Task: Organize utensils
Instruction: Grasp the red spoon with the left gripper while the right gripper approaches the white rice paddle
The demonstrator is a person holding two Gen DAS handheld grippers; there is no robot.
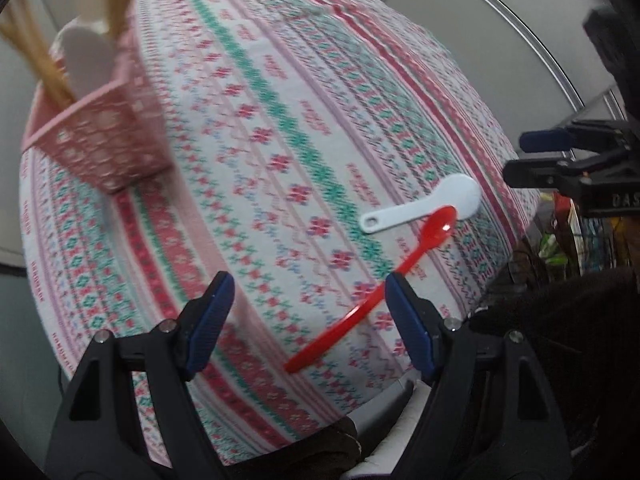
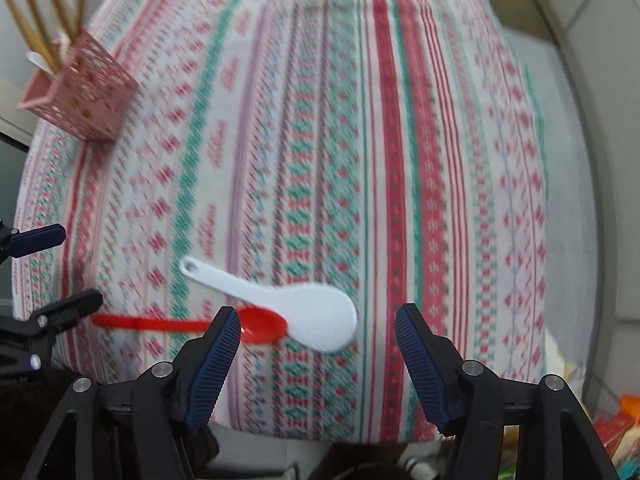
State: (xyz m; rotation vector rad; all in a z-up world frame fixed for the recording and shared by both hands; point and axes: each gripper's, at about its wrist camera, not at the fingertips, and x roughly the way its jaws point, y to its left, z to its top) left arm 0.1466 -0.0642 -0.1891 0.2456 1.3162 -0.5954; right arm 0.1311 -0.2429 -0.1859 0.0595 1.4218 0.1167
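Left gripper (image 1: 310, 312) jaws wide, empty, over red spoon (image 1: 360, 308) | right gripper (image 2: 318, 326) spread, empty, above white spoon (image 2: 288, 304)

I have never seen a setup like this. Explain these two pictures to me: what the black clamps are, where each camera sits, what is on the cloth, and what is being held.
The black clamps are hand-held two-finger grippers, one in each of a person's hands, with a fisheye camera looking along the fingers. One picture is from the left gripper, the other from the right gripper. Both stand open and hold nothing. On the patterned tablecloth lie a red spoon and a white spoon, their bowls touching or overlapping. A pink basket near the far corner already holds wooden sticks and a white utensil.
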